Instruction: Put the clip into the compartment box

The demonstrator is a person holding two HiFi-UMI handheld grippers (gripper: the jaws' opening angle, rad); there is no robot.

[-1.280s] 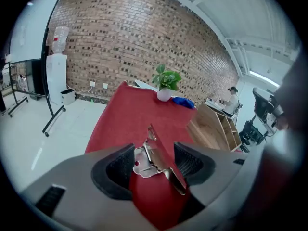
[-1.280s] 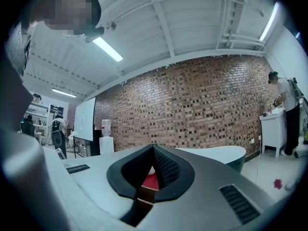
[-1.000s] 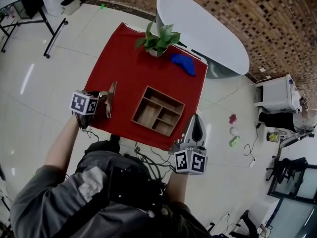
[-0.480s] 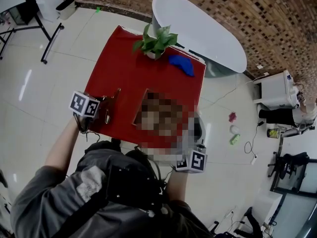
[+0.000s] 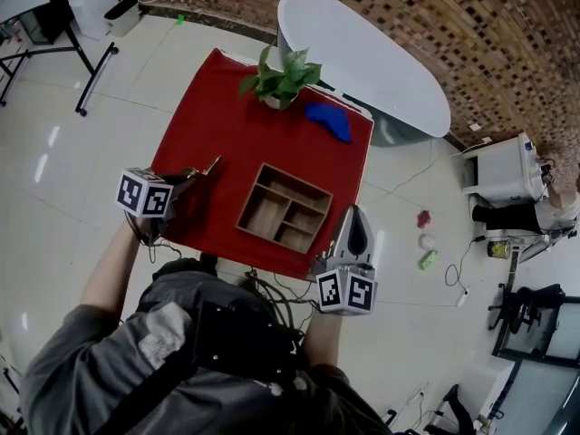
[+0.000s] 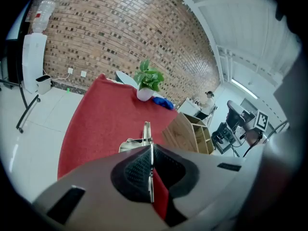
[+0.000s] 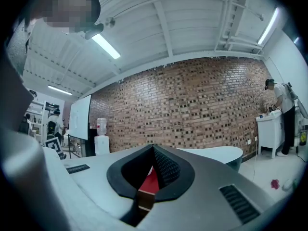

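Observation:
A thin metal clip (image 5: 207, 167) sticks out of my left gripper (image 5: 193, 178), which is shut on it above the left part of the red table (image 5: 227, 116). In the left gripper view the clip (image 6: 147, 133) is pinched edge-on between the closed pads of the left gripper (image 6: 150, 147), its folded handles poking forward. The wooden compartment box (image 5: 299, 181) lies to the right of the clip, with its divided cells showing nothing inside; its side wall (image 6: 179, 131) is close by. My right gripper (image 5: 354, 214) hovers at the table's near right edge with its jaw tips together, holding nothing; the right gripper (image 7: 153, 148) faces the brick wall.
A potted plant (image 5: 281, 78) and a blue cloth (image 5: 328, 120) sit at the far side of the red table. A white oval table (image 5: 362, 53) stands behind it. White tiled floor surrounds the table, with small toys (image 5: 426, 238) on it to the right.
The left jaws have closed on the clip. The clip, which stood upright between them, now tilts forward and to the right, and the left gripper has shifted slightly left.

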